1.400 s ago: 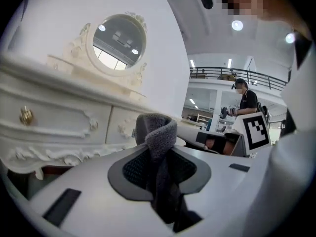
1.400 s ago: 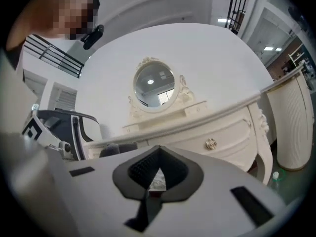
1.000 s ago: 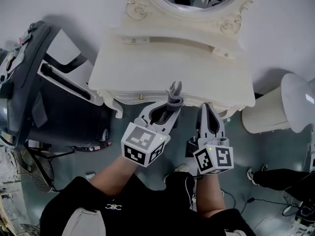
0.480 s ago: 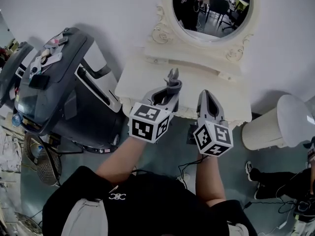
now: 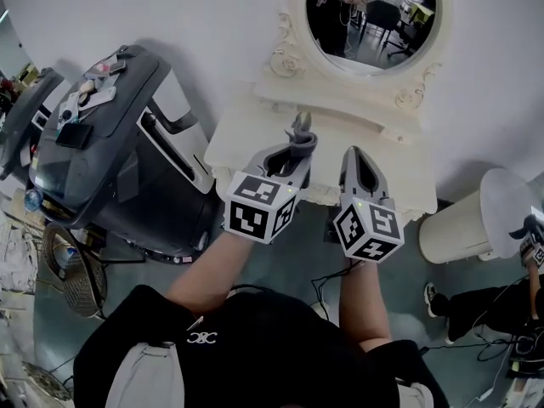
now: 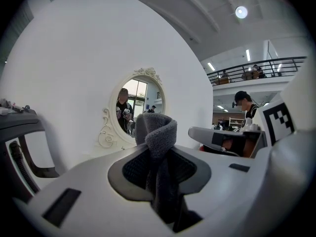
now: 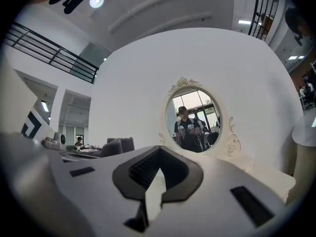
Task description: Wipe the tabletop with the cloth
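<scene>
Table (image 5: 246, 138): front edge runs just under both grippers | grey machine (image 5: 110, 168) close at its 9 o'clock, bin (image 5: 463, 215) at 4, mirror (image 5: 374, 15) at 12 | left gripper (image 5: 297, 150) clamped on cloth (image 5: 302, 133), over the table's front edge | right gripper (image 5: 358, 155) just beside it at 3, jaws almost together, empty | both forearms reach toward 12, side by side.

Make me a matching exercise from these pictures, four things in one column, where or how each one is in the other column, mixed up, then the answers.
Things:
1. grey cloth
2. right gripper
3. oval mirror
4. white bin

Place or state:
A. against the wall above the table
B. clamped in the left gripper
C. on the floor, right of the table
D. jaws together, nothing between them

Pairs: 1-B, 2-D, 3-A, 4-C
</scene>
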